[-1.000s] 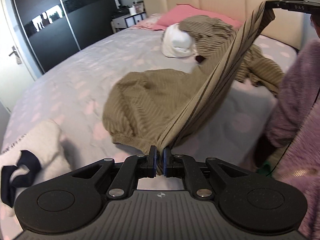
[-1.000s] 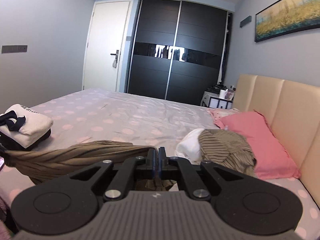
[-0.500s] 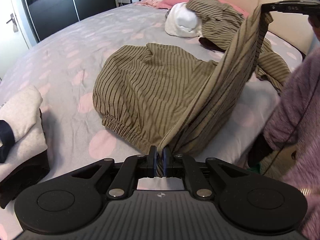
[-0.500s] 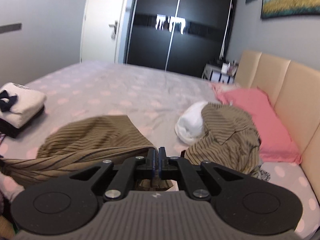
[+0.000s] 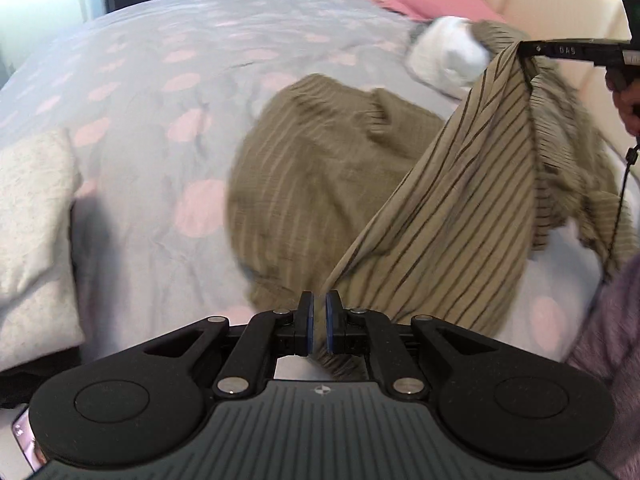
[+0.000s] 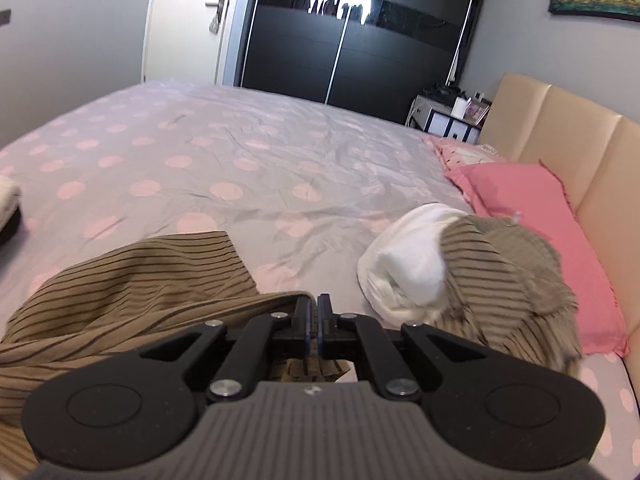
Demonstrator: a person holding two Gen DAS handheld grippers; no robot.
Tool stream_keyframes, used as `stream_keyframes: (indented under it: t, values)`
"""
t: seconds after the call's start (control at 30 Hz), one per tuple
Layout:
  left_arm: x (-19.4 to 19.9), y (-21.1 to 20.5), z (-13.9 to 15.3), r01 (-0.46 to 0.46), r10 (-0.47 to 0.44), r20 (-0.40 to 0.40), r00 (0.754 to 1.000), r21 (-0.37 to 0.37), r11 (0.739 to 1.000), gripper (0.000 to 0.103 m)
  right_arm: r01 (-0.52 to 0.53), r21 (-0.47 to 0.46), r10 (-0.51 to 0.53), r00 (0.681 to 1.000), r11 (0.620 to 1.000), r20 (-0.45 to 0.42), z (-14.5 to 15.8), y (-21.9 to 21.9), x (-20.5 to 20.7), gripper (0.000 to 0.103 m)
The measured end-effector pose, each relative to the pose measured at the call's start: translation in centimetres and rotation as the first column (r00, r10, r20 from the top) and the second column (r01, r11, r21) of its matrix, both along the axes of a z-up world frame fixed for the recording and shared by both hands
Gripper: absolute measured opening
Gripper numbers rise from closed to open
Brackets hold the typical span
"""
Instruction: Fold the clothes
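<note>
Striped olive garment [image 5: 440, 216] was stretched between the two grippers over the near side of the bed [image 5: 168, 92], with its far part still lying bunched on the grey bedspread with the pink dots. The left gripper [image 5: 319, 312] had its fingers clamped together on one edge of the cloth, which ran up and to the right from there in a taut band. At the other end the right gripper [image 5: 560, 50] showed in the left wrist view at the upper right, side-on, with the fabric hanging from its tip, and in its own view the right gripper's fingers [image 6: 307, 320] were pinched shut on a fold of the same cloth, with a bit of it sticking out underneath. A second striped olive piece [image 6: 508, 276] sat in a heap on the right side of the bed, partly draped over a white bundle [image 6: 404, 268], and just beyond those was a pink pillow [image 6: 532, 204] against the beige headboard [image 6: 580, 128]. On the left edge of the bed there was a folded pale item [image 5: 32, 216] resting on something dark. The left wrist view was pretty blurry. A fuzzy purple sleeve [image 5: 612, 344] showed at the near right, and a dark wardrobe [image 6: 352, 40] stood at the far end of the room.
</note>
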State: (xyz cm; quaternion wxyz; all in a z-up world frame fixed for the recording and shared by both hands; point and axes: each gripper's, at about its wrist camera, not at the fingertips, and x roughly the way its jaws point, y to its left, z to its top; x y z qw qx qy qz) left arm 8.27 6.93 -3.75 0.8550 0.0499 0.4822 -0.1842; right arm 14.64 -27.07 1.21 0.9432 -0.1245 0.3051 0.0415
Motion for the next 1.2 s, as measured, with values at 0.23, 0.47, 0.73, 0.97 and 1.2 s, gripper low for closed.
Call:
stream_keyframes:
  t: [0.23, 0.47, 0.73, 0.97, 1.2]
  values:
    - [1.7, 2.5, -1.4, -0.136, 0.133, -0.043, 0.990, -0.074, 0.988, 0.004, -0.015, 0.012, 0.015, 1.000, 1.000, -0.006, -0.4, 4.3, 9.1, 0.004]
    - [0.7, 2.1, -2.0, -0.088, 0.084, -0.035, 0.996, -0.178, 0.980, 0.015, -0.106, -0.055, 0.106, 0.994, 0.993, -0.009, -1.0, 9.5, 12.3, 0.004]
    - [1.0, 0.3, -4.3, -0.143, 0.127, -0.103, 0.987, -0.168, 0.975, 0.035, -0.131, -0.034, 0.129, 0.991, 0.991, -0.033, -2.5, 10.3, 12.3, 0.004]
    - [0.6, -0.6, -4.1, -0.120, 0.112, -0.061, 0.992, -0.162, 0.980, 0.002, -0.123, -0.005, 0.123, 0.991, 0.992, -0.047, -2.6, 10.3, 12.5, 0.004]
    - [-1.3, 0.4, -1.1, -0.179, 0.199, 0.090, 0.976, -0.194, 0.965, 0.001, -0.074, 0.004, 0.074, 0.997, 0.997, 0.016, -1.2, 10.1, 12.2, 0.004]
